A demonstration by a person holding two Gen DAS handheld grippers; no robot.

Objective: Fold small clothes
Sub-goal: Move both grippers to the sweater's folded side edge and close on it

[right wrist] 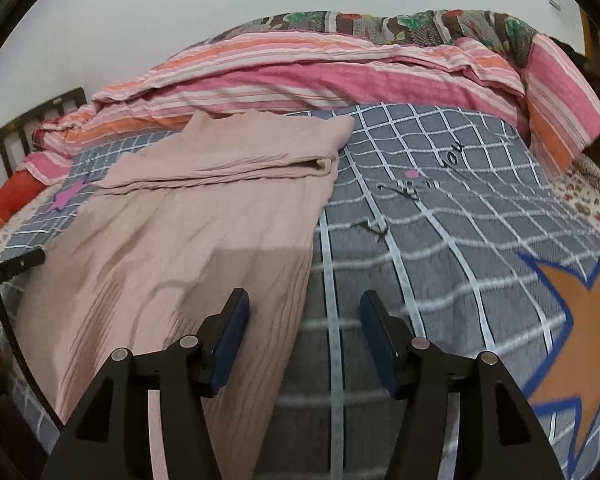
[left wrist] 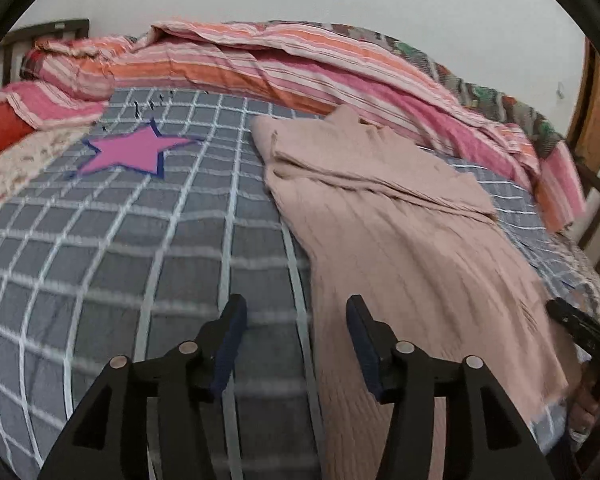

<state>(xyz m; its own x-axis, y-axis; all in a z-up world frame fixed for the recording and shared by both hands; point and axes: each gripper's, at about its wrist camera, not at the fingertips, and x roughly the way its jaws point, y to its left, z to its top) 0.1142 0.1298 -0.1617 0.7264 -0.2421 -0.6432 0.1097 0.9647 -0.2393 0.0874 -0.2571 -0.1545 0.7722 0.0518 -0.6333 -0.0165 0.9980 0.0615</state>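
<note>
— Left claw (left wrist: pixel 296 312)?
— Spread wide, gripping nothing; blue-padded fingers (left wrist: pixel 231 340) hanging over the grey checked bedsheet (left wrist: pixel 140 248), right finger just over the near left edge of the pink garment (left wrist: pixel 400 240).

— Right claw (right wrist: pixel 304 308)?
— Likewise gaping, empty; left finger over the garment's right edge, right finger over bare bedsheet.

— Position of the garment?
— Spread lengthwise on the bed, from about 6 o'clock up toward 12 in both wrist views. Lying right of centre in the left wrist view, left of centre in the right wrist view (right wrist: pixel 204 232). Far end doubled back across the body, forming a flat folded band. Ribbed, faintly wrinkled, blurred near the fingers.

— Around it?
— Striped pink-and-orange quilt (left wrist: pixel 260 64) bunched along the far side at 12 o'clock, touching the garment's far end. Purple star print (left wrist: pixel 128 152) on the sheet at 10 o'clock in the left view; orange star print (right wrist: pixel 572 328) at 3 to 4 o'clock in the right view. Red pillow (left wrist: pixel 0 128) at 9 o'clock, dark wooden bed frame (left wrist: pixel 44 32) behind it.
</note>
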